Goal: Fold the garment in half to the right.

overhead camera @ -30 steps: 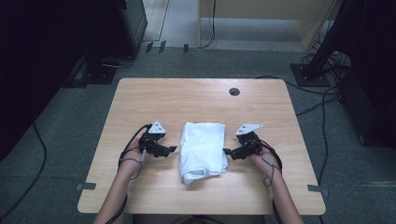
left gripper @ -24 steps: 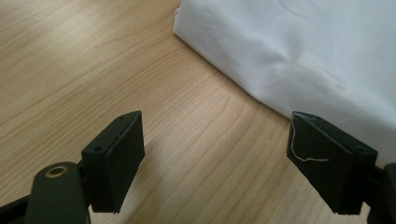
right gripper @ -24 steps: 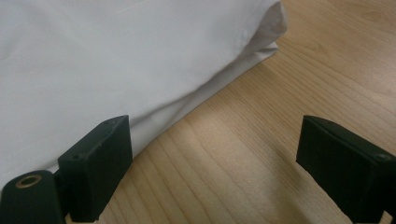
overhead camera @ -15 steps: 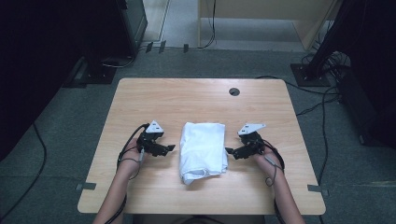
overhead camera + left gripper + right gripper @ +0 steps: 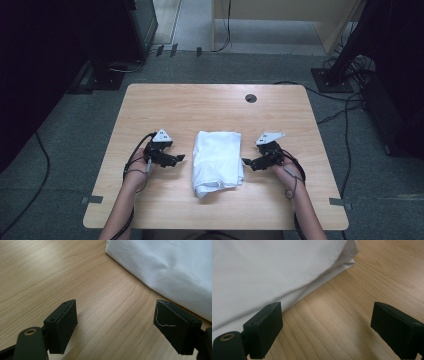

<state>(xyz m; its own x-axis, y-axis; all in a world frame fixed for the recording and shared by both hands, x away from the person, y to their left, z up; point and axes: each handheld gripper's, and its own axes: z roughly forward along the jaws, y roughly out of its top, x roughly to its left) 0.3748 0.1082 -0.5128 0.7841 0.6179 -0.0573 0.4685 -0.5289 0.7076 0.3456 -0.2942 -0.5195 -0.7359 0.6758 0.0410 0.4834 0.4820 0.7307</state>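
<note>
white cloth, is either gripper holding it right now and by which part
Nothing is held. The left gripper and right gripper both stand open beside the folded white cloth, with bare table between their jaws.

My wooden table (image 5: 210, 107) has a pale grain and a round cable hole (image 5: 251, 98) near its far edge. A folded white cloth (image 5: 217, 161) lies flat at its middle.
</note>
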